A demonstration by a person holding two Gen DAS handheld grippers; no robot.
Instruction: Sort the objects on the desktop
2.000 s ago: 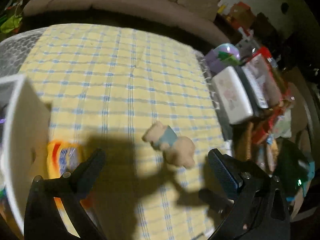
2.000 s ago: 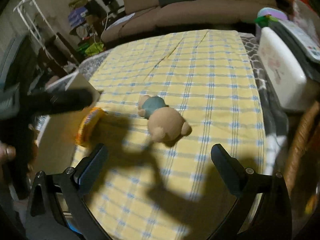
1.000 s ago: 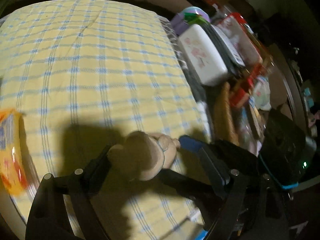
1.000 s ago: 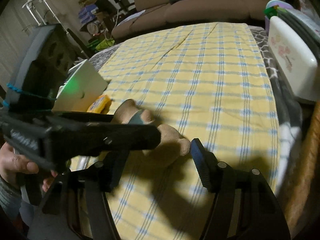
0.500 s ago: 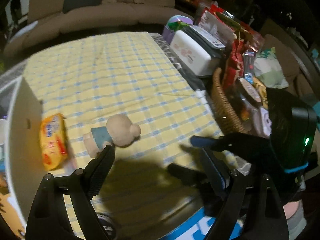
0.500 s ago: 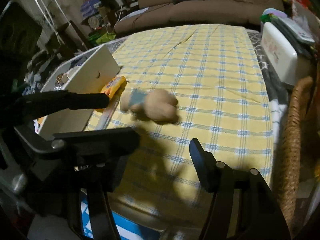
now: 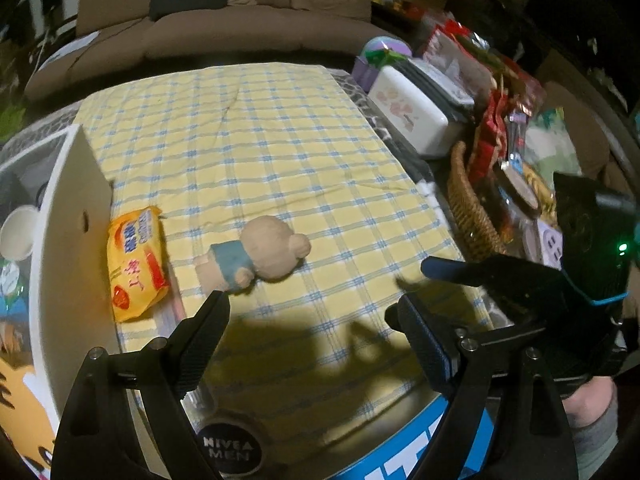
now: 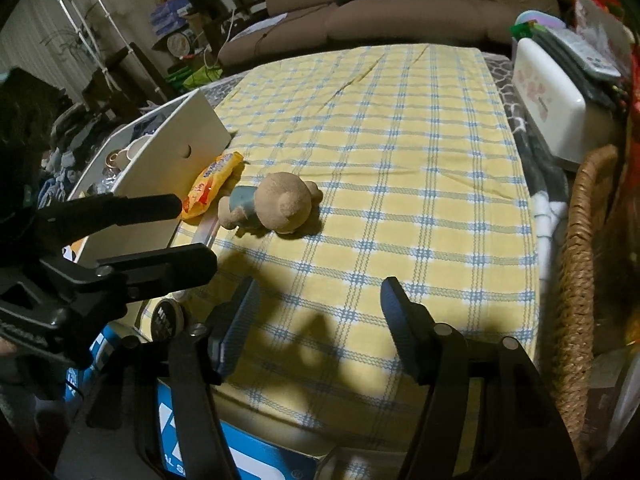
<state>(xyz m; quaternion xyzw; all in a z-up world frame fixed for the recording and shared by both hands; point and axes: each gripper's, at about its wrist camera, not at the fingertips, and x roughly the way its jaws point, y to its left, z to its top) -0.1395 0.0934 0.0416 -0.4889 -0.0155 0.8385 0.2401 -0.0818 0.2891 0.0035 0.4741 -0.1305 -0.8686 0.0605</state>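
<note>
White box (image 7: 68, 216) at the left is the landmark. Snack packet (image 7: 136, 262) touches its wall; stuffed bear (image 7: 260, 256) lies on its side just right of that, on the checked tabletop (image 7: 280, 140). Neither is sorted yet.

Left gripper (image 7: 310, 338): fingers wide, empty. Right gripper (image 8: 316, 320): opening, empty.

A second ago both sets of fingers flanked the bear; now they are pulled back.

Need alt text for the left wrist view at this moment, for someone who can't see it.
A small plush bear in a blue shirt lies on its side on a yellow checked cloth, beside an orange snack packet next to a white box. The left gripper hangs above the near edge, jaws open and empty; the right gripper enters from the right.
</note>
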